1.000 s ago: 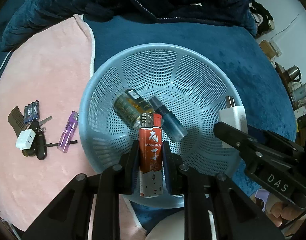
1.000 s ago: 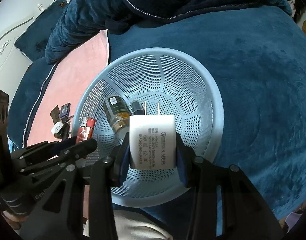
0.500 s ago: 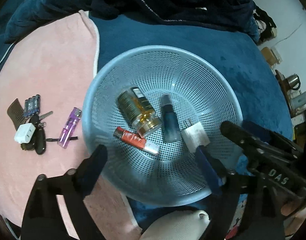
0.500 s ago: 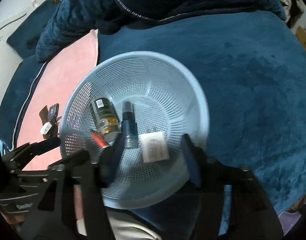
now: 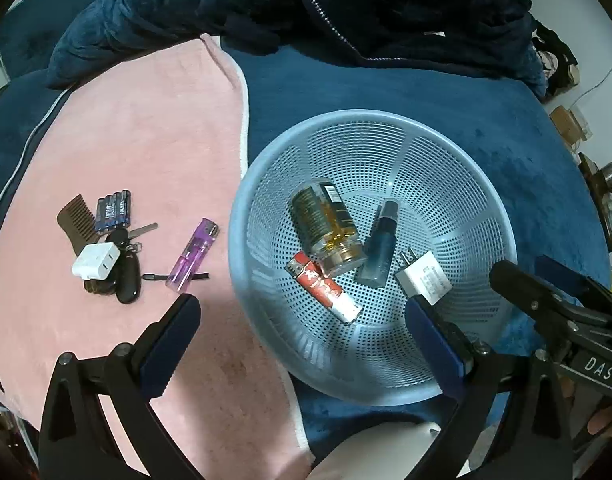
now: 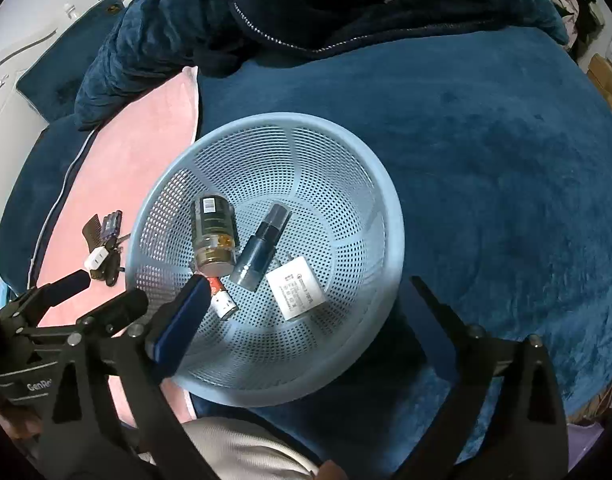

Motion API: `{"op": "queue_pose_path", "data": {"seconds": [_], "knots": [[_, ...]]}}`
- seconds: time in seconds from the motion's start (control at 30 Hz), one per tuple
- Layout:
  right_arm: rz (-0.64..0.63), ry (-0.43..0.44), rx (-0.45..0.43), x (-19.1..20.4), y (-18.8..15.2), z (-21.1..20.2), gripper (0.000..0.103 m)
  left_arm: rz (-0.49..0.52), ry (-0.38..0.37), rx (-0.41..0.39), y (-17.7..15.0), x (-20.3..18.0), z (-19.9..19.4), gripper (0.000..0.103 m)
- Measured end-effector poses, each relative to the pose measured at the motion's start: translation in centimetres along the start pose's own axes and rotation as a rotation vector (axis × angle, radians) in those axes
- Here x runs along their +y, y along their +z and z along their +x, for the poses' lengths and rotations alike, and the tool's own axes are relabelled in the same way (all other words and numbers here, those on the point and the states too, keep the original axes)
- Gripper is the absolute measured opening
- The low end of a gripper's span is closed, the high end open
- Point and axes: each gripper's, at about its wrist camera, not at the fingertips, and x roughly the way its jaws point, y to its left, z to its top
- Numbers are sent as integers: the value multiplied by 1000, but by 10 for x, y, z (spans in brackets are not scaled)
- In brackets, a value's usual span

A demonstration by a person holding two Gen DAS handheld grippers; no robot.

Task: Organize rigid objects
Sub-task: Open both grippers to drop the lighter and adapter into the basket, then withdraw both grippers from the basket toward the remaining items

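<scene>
blue blanket [image 5: 446, 92] | basket [image 5: 266, 184]: red lighter [image 5: 324, 288], charger [image 5: 424, 278] | both tools just spread wide, empty

The right gripper [image 5: 554, 292] bore "DAS" in white, and the left gripper [image 6: 102, 292] bore "GenRo", cut off.

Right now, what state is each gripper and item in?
left gripper: open, empty, jaws just opened
right gripper: open, empty, jaws just opened
red lighter: lying in basket
white charger: lying in basket
purple lighter: on pink towel
</scene>
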Motion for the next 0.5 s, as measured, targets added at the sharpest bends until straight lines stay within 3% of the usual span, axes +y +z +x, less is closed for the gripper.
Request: {"op": "queue_pose_path", "data": {"seconds": [0.5], "knots": [[-27, -22, 3, 21, -9, -3, 97, -19, -6, -18, -5, 22, -9, 102]]}}
